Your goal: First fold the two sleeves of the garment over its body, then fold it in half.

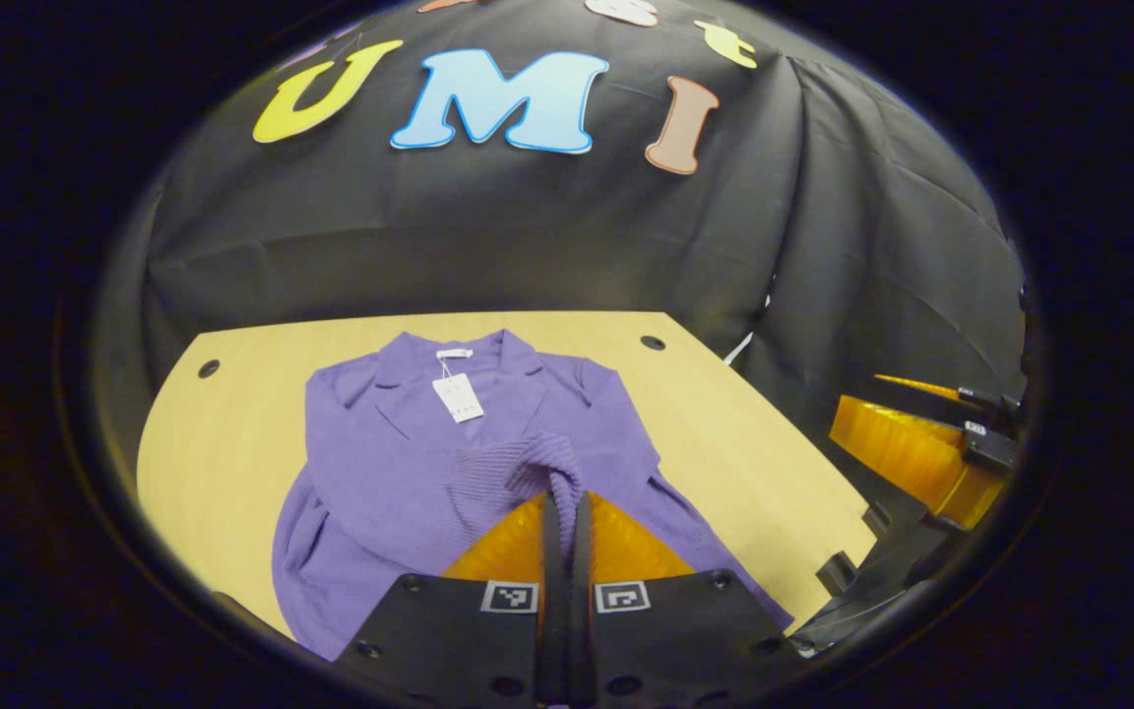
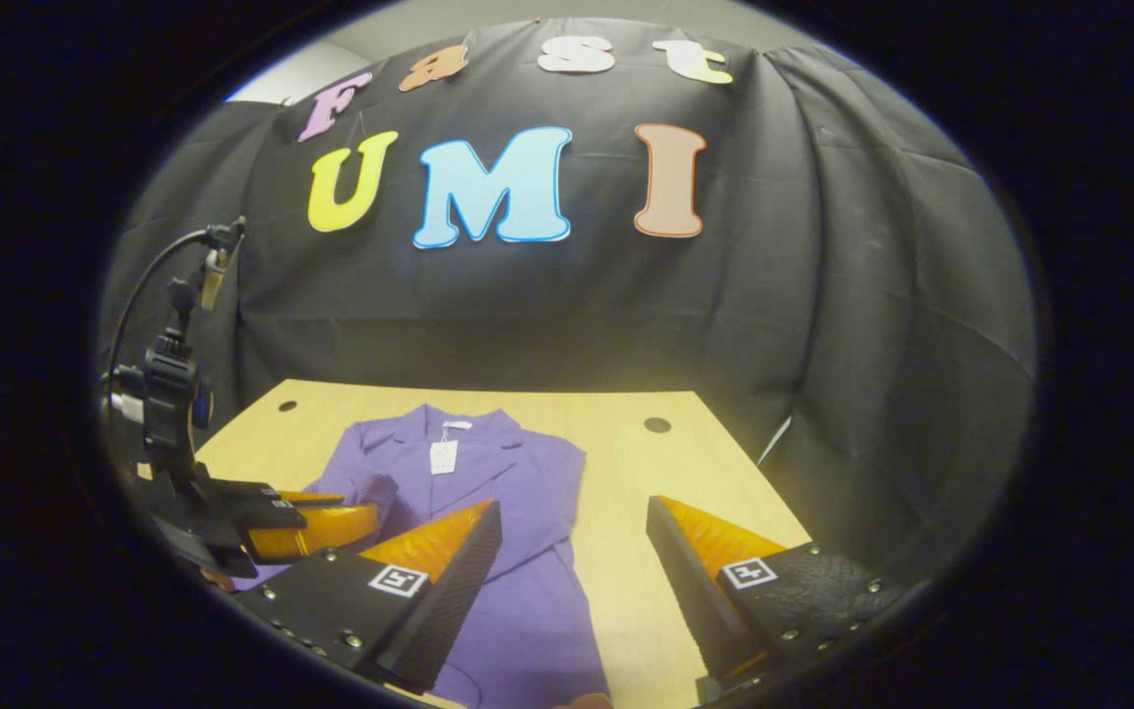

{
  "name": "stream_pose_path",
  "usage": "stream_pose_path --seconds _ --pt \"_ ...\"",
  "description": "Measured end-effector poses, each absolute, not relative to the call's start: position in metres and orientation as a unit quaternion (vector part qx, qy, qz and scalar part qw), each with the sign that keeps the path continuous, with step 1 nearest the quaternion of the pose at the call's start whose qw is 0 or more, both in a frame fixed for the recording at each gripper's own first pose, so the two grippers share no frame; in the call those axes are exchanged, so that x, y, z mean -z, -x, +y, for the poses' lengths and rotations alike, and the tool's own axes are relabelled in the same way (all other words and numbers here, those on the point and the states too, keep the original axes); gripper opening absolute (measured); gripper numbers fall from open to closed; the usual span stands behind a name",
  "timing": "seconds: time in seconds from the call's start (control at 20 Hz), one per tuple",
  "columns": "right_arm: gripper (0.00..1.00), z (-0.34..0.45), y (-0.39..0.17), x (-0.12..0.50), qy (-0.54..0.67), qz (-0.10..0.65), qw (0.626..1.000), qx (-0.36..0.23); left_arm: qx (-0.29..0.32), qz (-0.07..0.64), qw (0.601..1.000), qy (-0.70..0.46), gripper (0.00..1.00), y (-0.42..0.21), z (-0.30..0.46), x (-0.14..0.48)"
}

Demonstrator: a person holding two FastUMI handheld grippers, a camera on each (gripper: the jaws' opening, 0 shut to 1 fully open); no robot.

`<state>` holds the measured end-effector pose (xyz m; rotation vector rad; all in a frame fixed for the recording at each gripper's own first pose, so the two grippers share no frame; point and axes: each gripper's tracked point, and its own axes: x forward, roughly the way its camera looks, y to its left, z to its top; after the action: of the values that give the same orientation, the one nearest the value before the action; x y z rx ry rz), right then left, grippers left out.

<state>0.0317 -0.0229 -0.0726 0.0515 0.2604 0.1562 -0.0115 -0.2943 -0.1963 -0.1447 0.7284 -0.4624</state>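
A purple garment (image 1: pixel 400 463) is laid flat on a light wooden worktop (image 1: pixel 724 433), with its collar and a white hang tag (image 1: pixel 458 398) turned toward the far edge, next to the black cloth wall. Its long axis is seen to run from the far edge to the near edge, hem nearest the cameras.

In the left gripper view, the left gripper (image 1: pixel 567 502) is seen with its fingers pressed together on the ribbed cuff of one sleeve (image 1: pixel 537 468), which is lifted and drawn across the body of the garment, just below the hang tag. The rest of the garment is spread out beyond and to both sides of this gripper. The right gripper (image 1: pixel 921 448) is seen at the right of that view, off the worktop's right edge.

In the right gripper view, the right gripper (image 2: pixel 575 547) is held wide open above the near part of the worktop, nothing between its fingers. The garment's right side lies below and between them, and bare wood is seen under the right finger. The left gripper (image 2: pixel 316 527) is seen at the left, over the garment.
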Motion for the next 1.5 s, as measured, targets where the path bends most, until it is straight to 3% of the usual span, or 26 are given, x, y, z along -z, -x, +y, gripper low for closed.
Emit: stream_pose_path --seconds 0.35,0.45,0.5,0.55,0.7,0.8,0.85,0.9,0.95,1.0,1.15,1.25,1.5 --pt "0.93 -0.031 -0.025 0.087 -0.016 0.139 0.985 -0.097 0.188 0.34 0.919 0.066 0.07 0.011 -0.295 0.204" --pt "0.93 -0.031 -0.025 0.086 -0.016 0.137 0.986 -0.093 0.193 0.341 0.917 0.074 0.16 0.014 -0.295 0.204" --pt "0.88 -0.03 -0.025 0.087 -0.017 0.138 0.986 -0.091 0.194 0.345 0.915 0.078 0.19 0.017 -0.294 0.206" --pt "0.93 -0.029 -0.025 0.086 -0.018 0.137 0.986 -0.088 0.2 0.346 0.913 0.087 0.39 0.02 -0.295 0.204" --pt "0.93 -0.024 -0.02 0.083 -0.024 0.136 0.987 -0.083 0.199 0.328 0.919 0.087 1.0 0.029 -0.284 0.189" --pt "0.88 -0.021 -0.016 0.086 -0.024 0.14 0.987 -0.077 0.195 0.317 0.924 0.087 0.98 0.035 -0.272 0.182" --pt "0.93 -0.02 -0.013 0.087 -0.022 0.139 0.987 -0.072 0.193 0.315 0.925 0.087 0.94 0.038 -0.265 0.181" --pt "0.93 -0.019 -0.01 0.088 -0.022 0.14 0.988 -0.068 0.188 0.313 0.927 0.086 0.98 0.04 -0.255 0.181" --pt "0.88 -0.018 -0.007 0.089 -0.023 0.14 0.988 -0.065 0.181 0.308 0.93 0.085 0.94 0.042 -0.243 0.179" --pt "0.93 -0.017 -0.003 0.092 -0.024 0.141 0.988 -0.061 0.175 0.302 0.934 0.083 0.98 0.044 -0.23 0.174" --pt "0.93 -0.015 0.007 0.106 -0.029 0.152 0.987 -0.047 0.155 0.279 0.944 0.079 0.94 0.052 -0.189 0.164" --pt "0.93 -0.013 0.016 0.123 -0.03 0.167 0.985 -0.037 0.14 0.272 0.949 0.076 1.0 0.062 -0.16 0.164" --pt "0.93 -0.01 0.043 0.168 -0.042 0.216 0.975 -0.02 0.109 0.289 0.947 0.083 0.95 0.095 -0.094 0.187"
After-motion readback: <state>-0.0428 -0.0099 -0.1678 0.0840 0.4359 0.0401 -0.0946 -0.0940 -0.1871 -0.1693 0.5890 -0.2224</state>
